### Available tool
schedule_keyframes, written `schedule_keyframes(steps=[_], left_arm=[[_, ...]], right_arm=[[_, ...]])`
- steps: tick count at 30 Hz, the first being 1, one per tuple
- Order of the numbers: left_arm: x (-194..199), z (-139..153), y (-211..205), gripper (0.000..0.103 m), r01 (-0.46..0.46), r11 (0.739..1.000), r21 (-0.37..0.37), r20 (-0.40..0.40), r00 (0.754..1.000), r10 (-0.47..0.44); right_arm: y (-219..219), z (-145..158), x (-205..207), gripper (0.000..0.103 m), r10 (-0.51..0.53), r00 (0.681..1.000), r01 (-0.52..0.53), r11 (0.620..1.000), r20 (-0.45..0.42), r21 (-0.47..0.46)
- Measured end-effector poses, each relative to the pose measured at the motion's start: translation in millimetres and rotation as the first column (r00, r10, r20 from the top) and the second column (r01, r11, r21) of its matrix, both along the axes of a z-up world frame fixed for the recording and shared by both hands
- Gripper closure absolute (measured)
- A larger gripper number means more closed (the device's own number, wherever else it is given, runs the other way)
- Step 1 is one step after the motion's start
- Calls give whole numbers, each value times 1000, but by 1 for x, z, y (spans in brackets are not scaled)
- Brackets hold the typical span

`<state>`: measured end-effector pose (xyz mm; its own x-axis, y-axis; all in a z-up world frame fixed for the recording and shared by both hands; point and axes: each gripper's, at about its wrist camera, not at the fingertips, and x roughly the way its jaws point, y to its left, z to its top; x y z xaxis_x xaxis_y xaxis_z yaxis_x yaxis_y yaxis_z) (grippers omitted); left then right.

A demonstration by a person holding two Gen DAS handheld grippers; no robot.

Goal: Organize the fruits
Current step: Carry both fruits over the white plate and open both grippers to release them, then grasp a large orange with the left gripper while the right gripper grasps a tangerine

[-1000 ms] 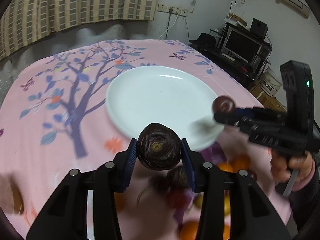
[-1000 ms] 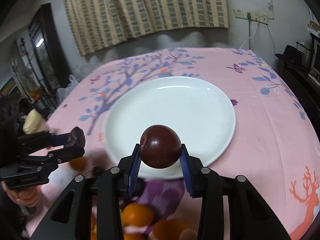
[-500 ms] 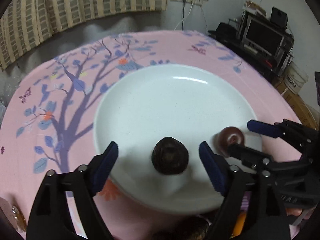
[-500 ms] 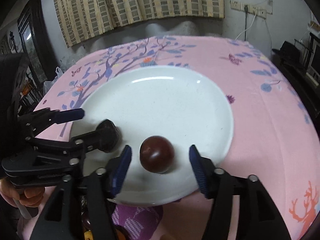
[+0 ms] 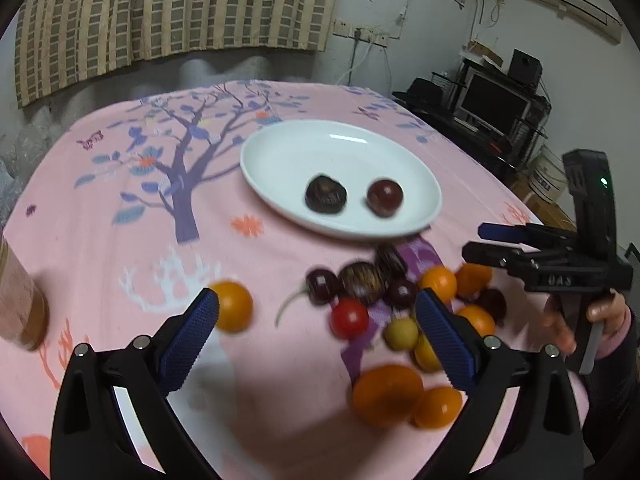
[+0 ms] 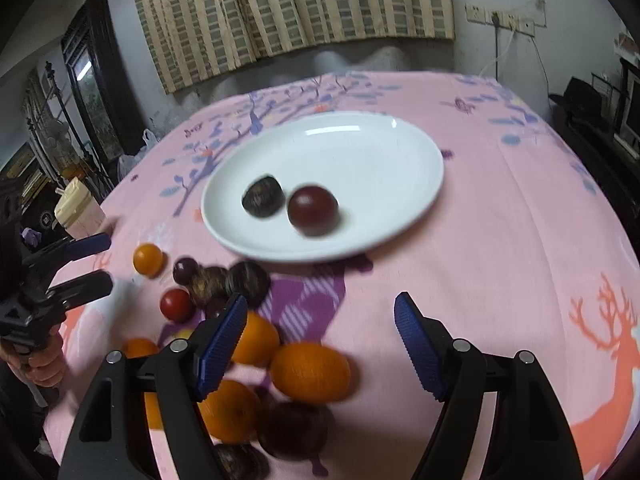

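A white plate (image 5: 280, 156) (image 6: 380, 152) on the pink tablecloth holds a dark wrinkled fruit (image 5: 325, 194) (image 6: 263, 201) and a dark red plum (image 5: 385, 197) (image 6: 313, 209) side by side. A heap of small oranges (image 5: 387, 395) (image 6: 310, 371), dark fruits (image 5: 362, 278) (image 6: 249, 277) and a red tomato (image 5: 349, 318) (image 6: 177, 304) lies in front of the plate. A lone orange fruit (image 5: 232, 306) (image 6: 148, 258) sits apart. My left gripper (image 5: 316, 336) is open and empty above the heap. My right gripper (image 6: 318, 342) is open and empty above the oranges.
A lidded cup (image 6: 76, 210) stands at the table's left edge. The right gripper (image 5: 520, 248) shows at the right of the left wrist view, the left gripper (image 6: 68, 264) at the left of the right wrist view. A desk with a monitor (image 5: 492, 108) stands beyond the table.
Both grippers let go of their fruits on the plate, opened wide and pulled back from the plate over the heap. The two fruits stay on the plate.
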<state>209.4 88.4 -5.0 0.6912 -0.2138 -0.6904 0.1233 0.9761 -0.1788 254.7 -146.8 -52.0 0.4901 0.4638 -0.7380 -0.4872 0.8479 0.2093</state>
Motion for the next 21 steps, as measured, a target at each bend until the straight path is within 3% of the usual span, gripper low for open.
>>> schedule_keyframes(steps=[3,7,13,15,21], left_arm=[[-12,-8,0,6,28,999,-30,-20,999,-29],[-23,-15,-5,6,47,999,-12,-27,999,-47],[-28,-16,-9,6,98,993,-67,-46,994,-101],[-29,-16,-13,6,112,992,-54,-43,993,-115],[-31,-20,-24,10,198,979,-53,-54,978,-200]], right_arm=[[-4,-5,-4,26,11,998,-9,999,-56,35],[-2,-7,-8,27,22,998,-21,1000,-61,9],[-3,-21,-4,46,30,989,-27,999,-146,20],[-4,-25,-2,58,30,983,-25,999,-180,29],[-14,-20,-2,59,15,982,6,994,-191,109]])
